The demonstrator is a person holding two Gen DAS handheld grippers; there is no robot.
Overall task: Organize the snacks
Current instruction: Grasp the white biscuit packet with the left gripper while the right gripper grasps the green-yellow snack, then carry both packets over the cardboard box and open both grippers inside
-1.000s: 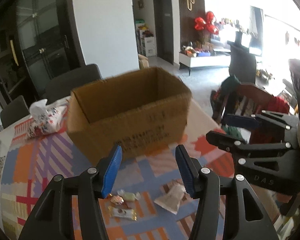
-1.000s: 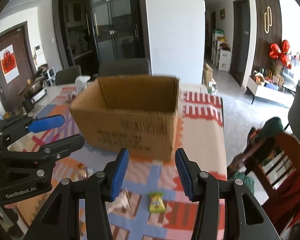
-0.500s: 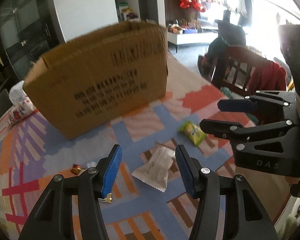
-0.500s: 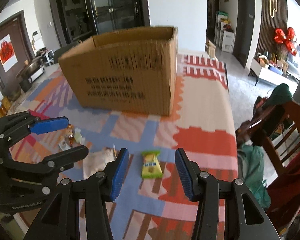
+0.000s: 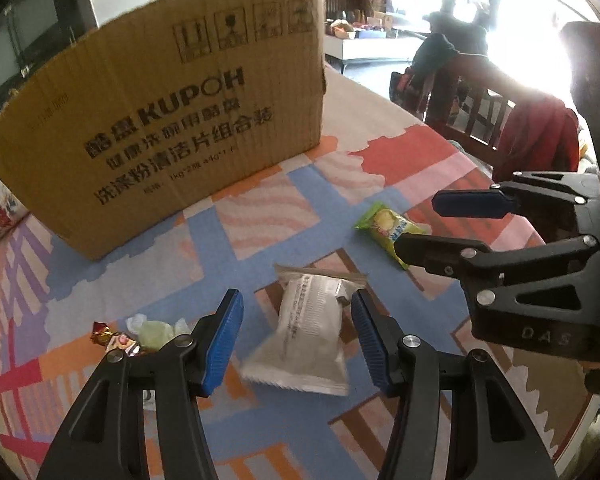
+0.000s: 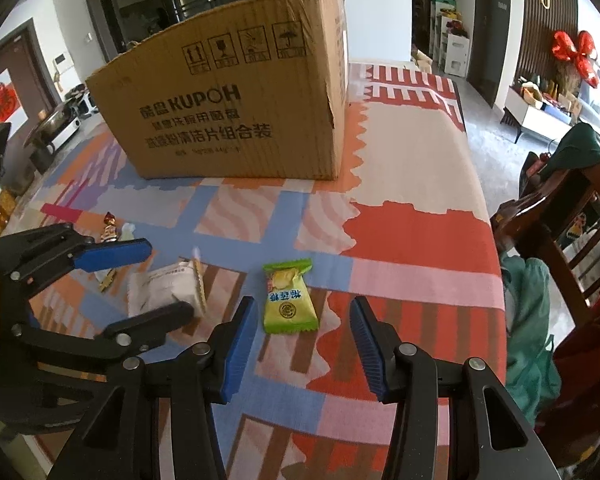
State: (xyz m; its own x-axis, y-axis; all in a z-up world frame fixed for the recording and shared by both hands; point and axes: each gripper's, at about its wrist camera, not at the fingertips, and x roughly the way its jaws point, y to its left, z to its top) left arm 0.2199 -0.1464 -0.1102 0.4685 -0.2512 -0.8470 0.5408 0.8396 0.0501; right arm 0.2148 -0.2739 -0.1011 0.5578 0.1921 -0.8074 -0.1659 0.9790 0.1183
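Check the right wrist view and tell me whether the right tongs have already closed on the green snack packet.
No: the right tongs are open, and the green snack packet lies flat on the tablecloth between the fingertips, untouched.

The cardboard box reads "KUPOH"; the right tool body reads "DAS".

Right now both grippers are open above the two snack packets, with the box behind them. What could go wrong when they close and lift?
1. The left gripper and right gripper sit close side by side, so they may bump while closing.
2. The white packet lies flat and looks slippery; the jaws may pinch only its edge and drop it.
3. The cardboard box has tall walls; the green snack packet could hit the rim if lifted too low.
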